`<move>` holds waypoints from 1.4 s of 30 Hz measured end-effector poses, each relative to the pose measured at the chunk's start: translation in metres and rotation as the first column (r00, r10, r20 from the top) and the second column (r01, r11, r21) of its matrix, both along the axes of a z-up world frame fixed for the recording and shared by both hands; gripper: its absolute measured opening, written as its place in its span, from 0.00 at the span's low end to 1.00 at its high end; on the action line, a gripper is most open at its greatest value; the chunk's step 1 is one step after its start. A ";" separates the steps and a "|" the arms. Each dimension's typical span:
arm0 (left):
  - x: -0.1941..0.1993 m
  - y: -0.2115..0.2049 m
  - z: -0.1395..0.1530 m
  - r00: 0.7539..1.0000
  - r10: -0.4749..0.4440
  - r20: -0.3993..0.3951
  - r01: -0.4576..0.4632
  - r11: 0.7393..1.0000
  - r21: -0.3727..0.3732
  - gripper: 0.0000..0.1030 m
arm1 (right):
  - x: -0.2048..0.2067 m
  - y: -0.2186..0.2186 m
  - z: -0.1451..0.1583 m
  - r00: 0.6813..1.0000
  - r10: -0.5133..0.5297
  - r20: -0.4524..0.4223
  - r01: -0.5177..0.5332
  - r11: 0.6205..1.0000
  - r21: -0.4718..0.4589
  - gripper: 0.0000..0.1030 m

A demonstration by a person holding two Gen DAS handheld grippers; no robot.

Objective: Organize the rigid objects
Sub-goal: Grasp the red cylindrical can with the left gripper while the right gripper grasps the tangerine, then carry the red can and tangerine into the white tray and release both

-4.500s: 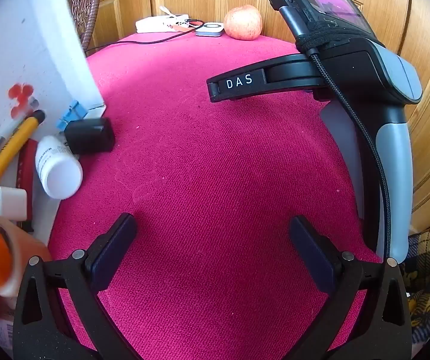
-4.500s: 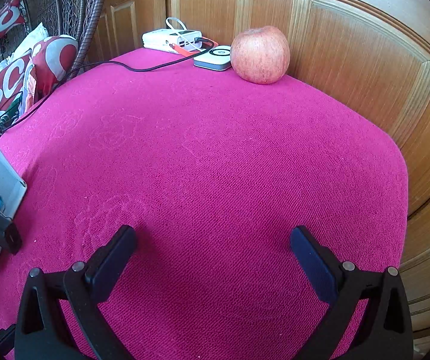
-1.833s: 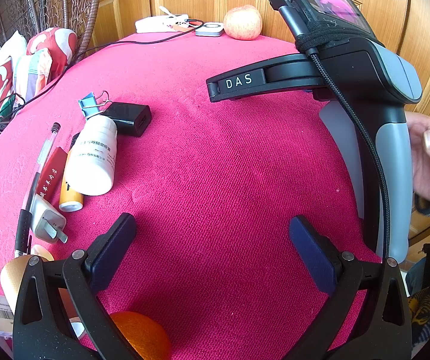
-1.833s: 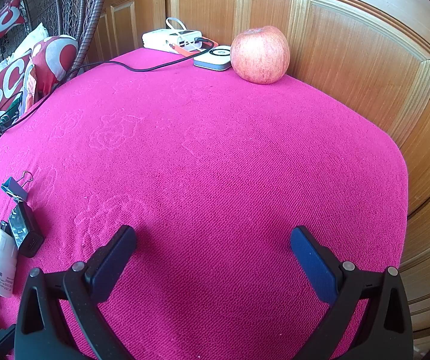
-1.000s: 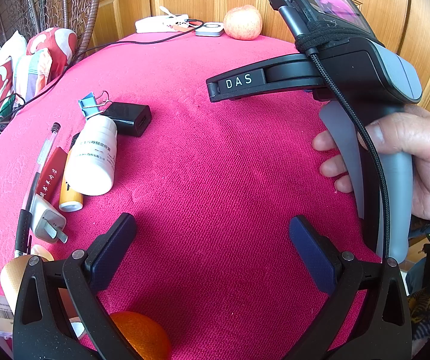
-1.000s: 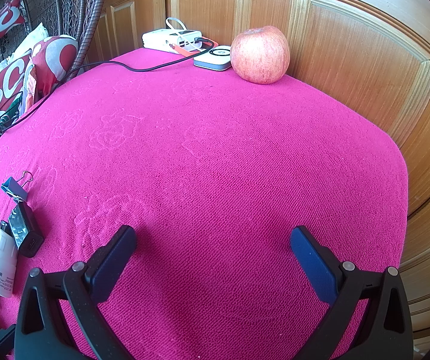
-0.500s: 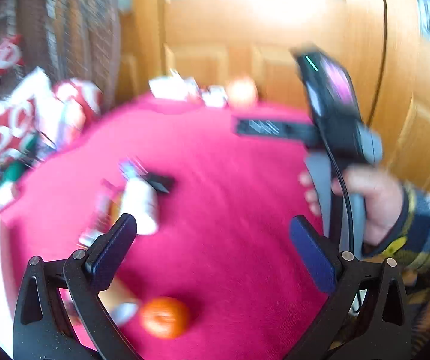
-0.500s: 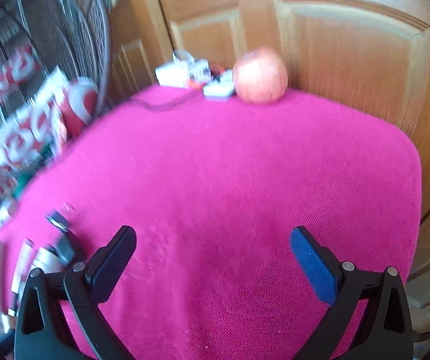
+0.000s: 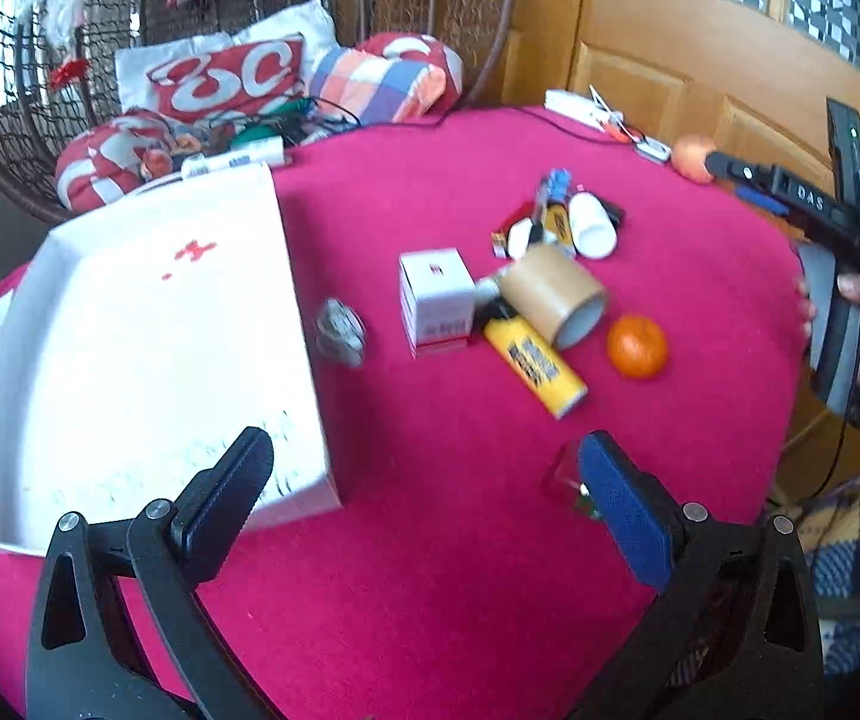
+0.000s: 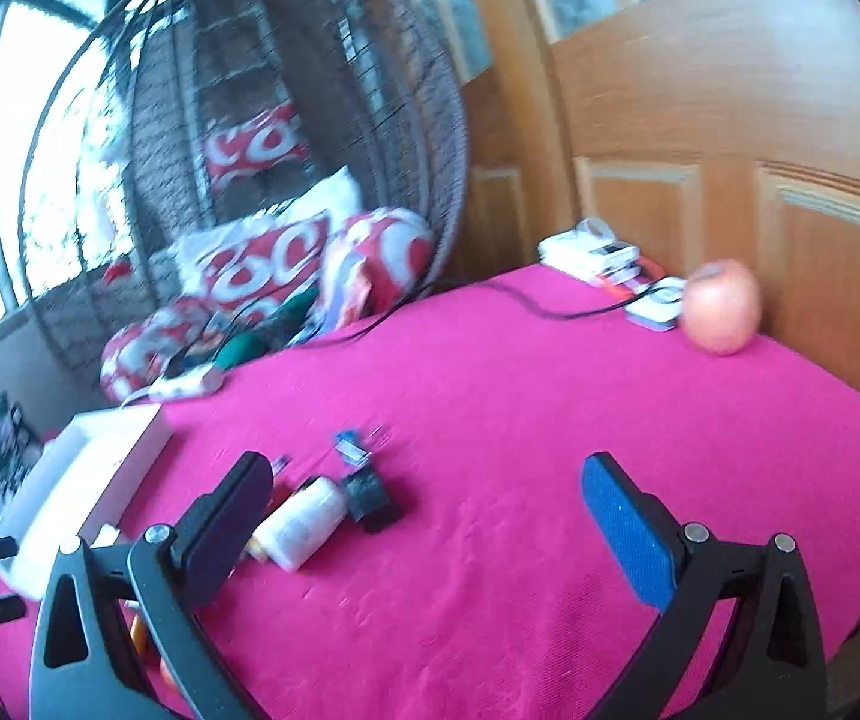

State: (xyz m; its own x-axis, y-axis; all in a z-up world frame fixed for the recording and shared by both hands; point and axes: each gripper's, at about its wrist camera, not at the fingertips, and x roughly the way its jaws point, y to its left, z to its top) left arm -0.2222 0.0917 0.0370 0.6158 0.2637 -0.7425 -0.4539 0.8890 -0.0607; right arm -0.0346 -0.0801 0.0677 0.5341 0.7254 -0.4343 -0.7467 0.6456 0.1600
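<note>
The left tongs (image 9: pixel 424 480) hung wide apart with nothing between them, above the pink-covered worktop (image 9: pixel 442 600). Under the left finger lay the corner of the white box (image 9: pixel 142 348), open and shallow. Ahead of the tongs, scattered across the cloth, lay a small white carton (image 9: pixel 435 299), a brown tape roll (image 9: pixel 556 294) touching a yellow tube (image 9: pixel 535 366), an orange (image 9: pixel 637 347) just right of them, and a crumpled silvery thing (image 9: pixel 341 331) beside the box wall. Farther off sat a white bottle (image 9: pixel 592 222) in a small cluster. A small red item (image 9: pixel 562 474) lay partly hidden behind the right finger.

The right tongs (image 10: pixel 427 507) were likewise spread and empty, with the bottle and a black adapter (image 10: pixel 370 501) between the fingers, closer to the left one. An apple (image 10: pixel 721 306) stood at the far edge by the wooden door (image 10: pixel 790 120).
</note>
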 end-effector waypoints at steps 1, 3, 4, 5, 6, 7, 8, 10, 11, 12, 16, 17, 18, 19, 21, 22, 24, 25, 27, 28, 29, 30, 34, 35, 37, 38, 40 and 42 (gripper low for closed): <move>0.002 -0.011 -0.006 1.000 -0.022 -0.010 0.022 0.999 0.032 1.00 | -0.001 0.004 -0.002 1.000 0.029 -0.003 -0.029 1.000 -0.008 1.00; 0.015 -0.024 -0.011 0.997 -0.076 -0.030 0.077 0.996 0.040 1.00 | -0.009 0.011 -0.005 0.996 0.092 -0.013 -0.092 0.995 -0.028 1.00; 0.022 -0.029 -0.015 0.993 -0.114 -0.031 0.114 0.993 0.014 1.00 | -0.014 0.014 -0.006 0.992 0.127 -0.018 -0.128 0.991 -0.041 1.00; 0.027 -0.037 -0.015 0.991 -0.133 -0.026 0.133 0.991 0.003 0.99 | -0.019 0.019 -0.009 0.983 0.180 -0.027 -0.182 0.982 -0.060 1.00; 0.034 -0.043 -0.017 0.987 -0.157 -0.022 0.157 0.988 0.000 0.99 | -0.024 0.019 -0.011 0.977 0.212 -0.033 -0.214 0.974 -0.073 1.00; 0.042 -0.052 -0.020 0.981 -0.194 -0.028 0.194 0.981 0.002 0.99 | -0.031 0.022 -0.013 0.965 0.260 -0.037 -0.263 0.961 -0.092 1.00; 0.045 -0.056 -0.021 0.976 -0.214 -0.034 0.214 0.977 0.007 0.99 | -0.035 0.023 -0.014 0.956 0.292 -0.039 -0.294 0.950 -0.102 1.00; 0.049 -0.057 -0.018 0.968 -0.248 -0.046 0.249 0.968 0.011 0.93 | -0.047 0.028 -0.018 0.928 0.367 -0.055 -0.371 0.920 -0.127 1.00; 0.051 -0.056 -0.021 0.966 -0.256 -0.049 0.256 0.967 -0.009 0.90 | -0.051 0.030 -0.021 0.915 0.397 -0.070 -0.403 0.905 -0.137 0.99; 0.044 -0.047 -0.021 0.966 -0.255 -0.046 0.255 0.967 -0.020 0.86 | -0.056 0.034 -0.024 0.900 0.426 -0.087 -0.435 0.888 -0.149 0.99; 0.047 -0.039 -0.033 0.962 -0.265 -0.066 0.262 0.964 -0.050 0.70 | -0.074 0.050 -0.035 0.855 0.504 -0.121 -0.519 0.833 -0.193 0.95; 0.046 -0.041 -0.034 0.959 -0.275 -0.063 0.272 0.961 -0.052 0.67 | -0.080 0.055 -0.038 0.842 0.525 -0.124 -0.540 0.814 -0.215 0.92; 0.046 -0.044 -0.034 0.956 -0.285 -0.063 0.282 0.958 -0.057 0.59 | -0.083 0.059 -0.039 0.834 0.538 -0.125 -0.551 0.800 -0.235 0.90; 0.046 -0.046 -0.035 0.955 -0.289 -0.067 0.286 0.957 -0.052 0.57 | -0.087 0.064 -0.043 0.825 0.550 -0.127 -0.563 0.785 -0.259 0.87; 0.045 -0.047 -0.034 0.955 -0.288 -0.072 0.286 0.958 -0.027 0.43 | -0.094 0.072 -0.052 0.812 0.566 -0.142 -0.580 0.754 -0.309 0.69; 0.044 -0.046 -0.034 0.957 -0.284 -0.068 0.283 0.959 -0.026 0.43 | -0.095 0.075 -0.057 0.805 0.572 -0.159 -0.590 0.739 -0.326 0.63; 0.041 -0.045 -0.033 0.960 -0.276 -0.049 0.274 0.961 -0.046 0.43 | -0.095 0.077 -0.065 0.803 0.567 -0.184 -0.593 0.724 -0.352 0.46; 0.039 -0.045 -0.033 0.961 -0.272 -0.043 0.270 0.962 -0.047 0.43 | -0.094 0.076 -0.067 0.805 0.564 -0.186 -0.590 0.724 -0.358 0.42; 0.036 -0.046 -0.032 0.964 -0.265 -0.038 0.263 0.964 -0.044 0.43 | -0.092 0.072 -0.064 0.808 0.561 -0.182 -0.586 0.729 -0.354 0.40; 0.035 -0.045 -0.030 0.965 -0.260 -0.033 0.259 0.965 -0.044 0.43 | -0.090 0.070 -0.063 0.809 0.558 -0.184 -0.585 0.733 -0.347 0.40; 0.034 -0.045 -0.028 0.967 -0.252 -0.026 0.251 0.967 -0.039 0.43 | -0.088 0.068 -0.061 0.812 0.554 -0.184 -0.582 0.739 -0.339 0.39; 0.033 -0.044 -0.025 0.971 -0.241 -0.014 0.240 0.970 -0.035 0.43 | -0.085 0.065 -0.058 0.818 0.547 -0.177 -0.572 0.749 -0.335 0.39; 0.026 -0.034 -0.004 0.981 -0.181 0.068 0.182 0.983 -0.010 0.43 | -0.078 0.054 -0.036 0.838 0.530 -0.128 -0.544 0.794 -0.271 0.39; 0.023 -0.031 0.003 0.983 -0.162 0.091 0.163 0.987 0.001 0.43 | -0.077 0.053 -0.030 0.839 0.531 -0.117 -0.543 0.801 -0.252 0.39; 0.018 -0.024 0.016 0.984 -0.113 0.141 0.110 0.994 0.025 0.43 | -0.074 0.049 -0.015 0.847 0.526 -0.084 -0.531 0.822 -0.205 0.39; 0.016 -0.021 0.022 0.983 -0.092 0.160 0.088 0.996 0.032 0.43 | -0.073 0.047 -0.009 0.849 0.524 -0.070 -0.528 0.830 -0.183 0.39; 0.010 -0.012 0.033 0.978 -0.041 0.204 0.033 0.999 0.042 0.43 | -0.072 0.048 0.004 0.850 0.525 -0.043 -0.526 0.839 -0.139 0.39; 0.006 -0.003 0.042 0.973 0.003 0.230 -0.015 0.999 0.050 0.43 | -0.073 0.050 0.014 0.851 0.526 -0.015 -0.524 0.845 -0.111 0.39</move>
